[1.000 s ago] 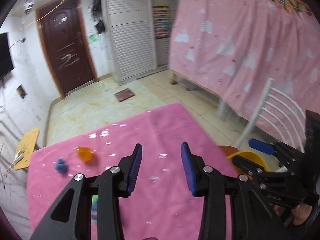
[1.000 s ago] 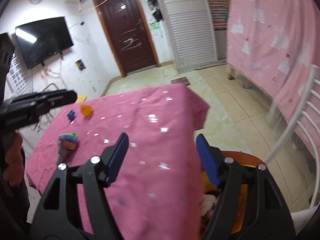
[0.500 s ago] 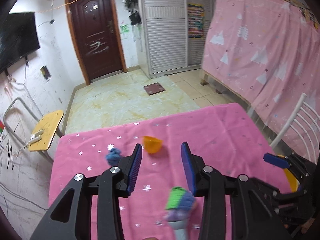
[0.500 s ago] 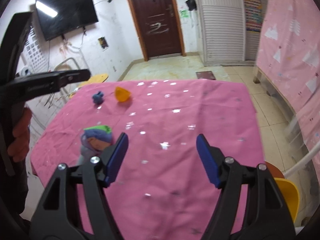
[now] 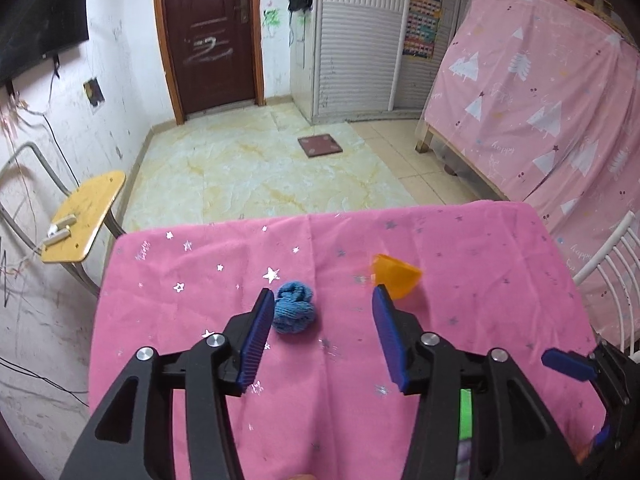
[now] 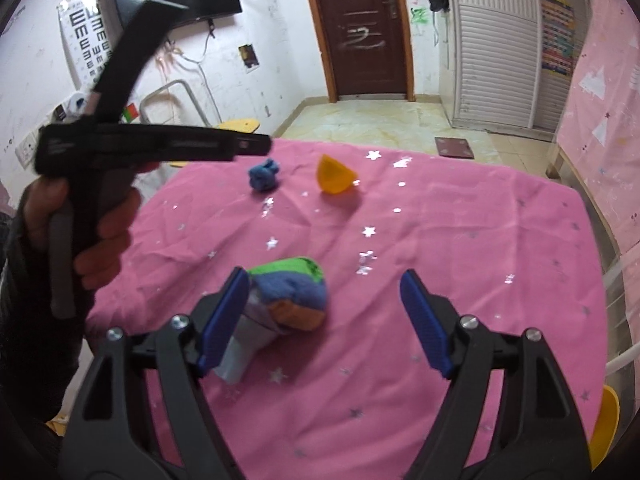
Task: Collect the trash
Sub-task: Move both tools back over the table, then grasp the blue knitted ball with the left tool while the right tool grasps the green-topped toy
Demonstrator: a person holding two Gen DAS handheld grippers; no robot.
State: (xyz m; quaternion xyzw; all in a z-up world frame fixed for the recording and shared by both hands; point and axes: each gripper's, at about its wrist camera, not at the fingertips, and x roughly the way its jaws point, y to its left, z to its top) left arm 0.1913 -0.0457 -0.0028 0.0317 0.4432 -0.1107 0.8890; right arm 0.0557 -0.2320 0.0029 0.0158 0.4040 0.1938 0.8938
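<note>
A crumpled blue wad point(image 5: 294, 308) lies on the pink tablecloth point(image 5: 460, 240), just inside the left pad of my open, empty left gripper point(image 5: 322, 336). An orange plastic piece point(image 5: 396, 274) lies beyond its right fingertip. In the right wrist view a rolled multicoloured cloth bundle point(image 6: 290, 300) sits between the open pads of my right gripper point(image 6: 322, 320), closer to the left pad, touching neither clearly. The blue wad point(image 6: 262, 176) and the orange piece point(image 6: 334, 176) lie farther back there. The left gripper point(image 6: 256, 146) shows side-on above the table's left side.
A small yellow table point(image 5: 84, 216) stands left of the cloth-covered table. A white chair back point(image 5: 612, 264) and a pink curtain point(image 5: 540, 92) are on the right. A yellow container's rim point(image 6: 604, 428) shows low at the right table edge.
Both grippers swung left across the table. The left one now frames the blue wad instead of the bundle. The right one has come up to the cloth bundle. Both stayed open.
</note>
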